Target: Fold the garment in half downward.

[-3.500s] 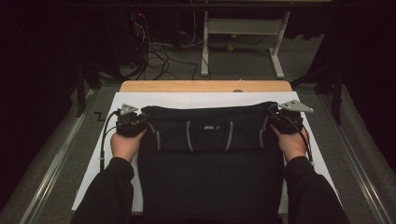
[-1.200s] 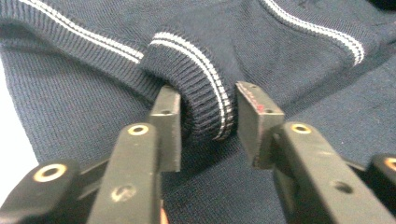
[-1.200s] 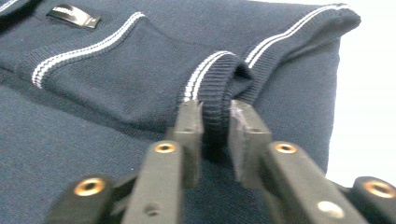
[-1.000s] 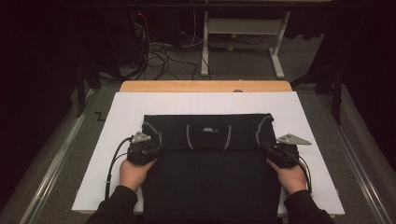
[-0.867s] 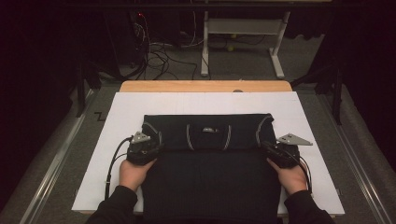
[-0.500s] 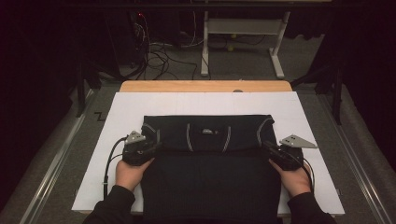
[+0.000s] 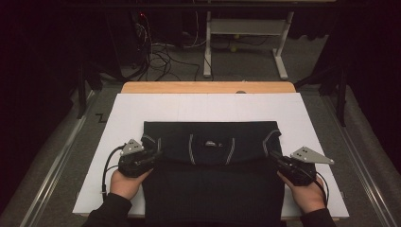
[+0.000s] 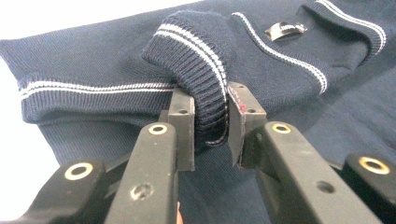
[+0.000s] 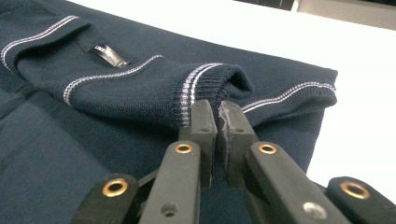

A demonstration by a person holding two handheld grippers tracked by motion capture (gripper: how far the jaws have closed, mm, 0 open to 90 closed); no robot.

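- As we looked down from the high view, the navy sweater (image 7: 213, 175) lay flat on the white board (image 7: 213, 106) covering the worktop (image 7: 208, 87), with its upper part folded toward us so that the collar and label faced up.
- We saw the left tongs (image 7: 152, 152) at the sweater's left edge, held in the left hand (image 7: 125, 183), and the right tongs (image 7: 276, 158) at its right edge, held in the right hand (image 7: 307, 194).
- In the left gripper view, the left tongs (image 8: 211, 121) were clamped on a ribbed cuff (image 8: 196, 60) with white stripes; the thick knit bulged between the pads.
- In the right gripper view, the right tongs (image 9: 217, 122) were nearly closed, pinching the folded edge of the other striped cuff (image 9: 205, 81).
- We noted the small label (image 9: 108, 55) inside the collar, lying between the two grips.
- Beyond the worktop, cables (image 7: 161, 52) lay on the floor beside a pale table frame (image 7: 246, 28).
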